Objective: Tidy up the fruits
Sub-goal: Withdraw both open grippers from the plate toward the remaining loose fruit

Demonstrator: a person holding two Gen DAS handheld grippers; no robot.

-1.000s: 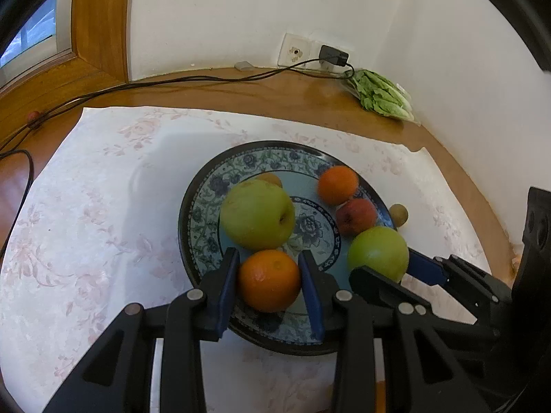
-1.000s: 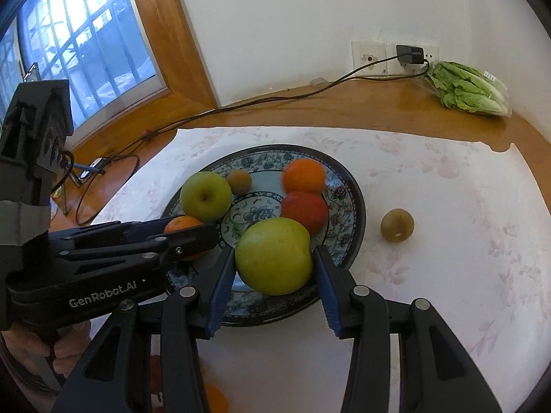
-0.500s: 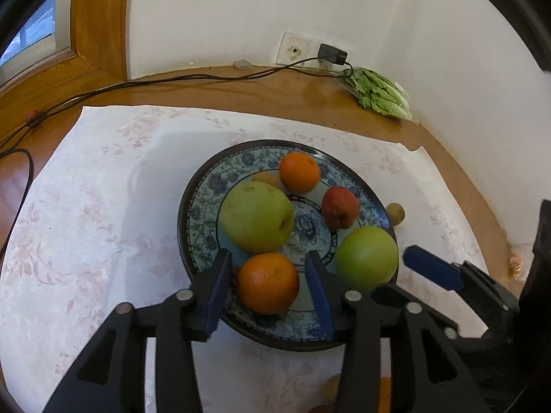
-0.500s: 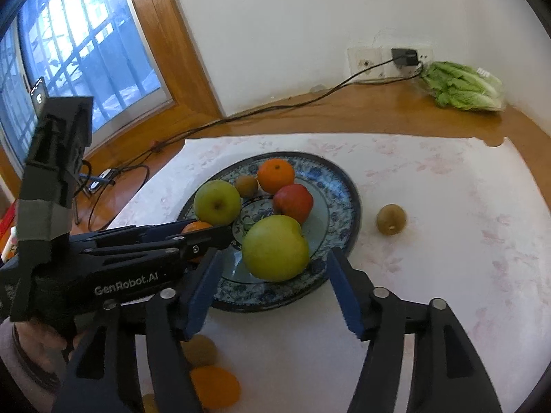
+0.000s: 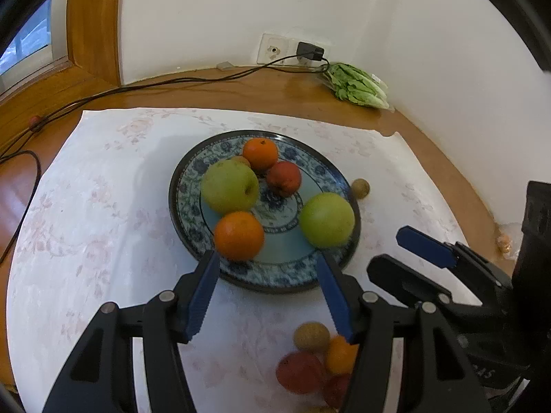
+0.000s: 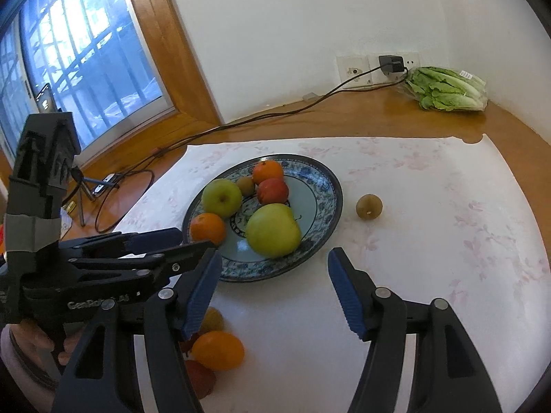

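Nearest, loose fruit (image 6: 217, 350) lies on the cloth (image 6: 430, 258) at the plate's six o'clock. Both grippers, left gripper (image 5: 267, 294) and right gripper (image 6: 272, 290), stand spread and empty; the left's jaws have just been opening. Beyond, the plate (image 5: 193, 206) holds an orange (image 5: 239, 235) at seven o'clock and a green apple (image 5: 326, 219) at four. A kiwi (image 6: 369, 207) sits at three, off the plate.

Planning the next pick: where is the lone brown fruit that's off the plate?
In the right wrist view, the brown fruit lies on the white cloth just right of the plate.
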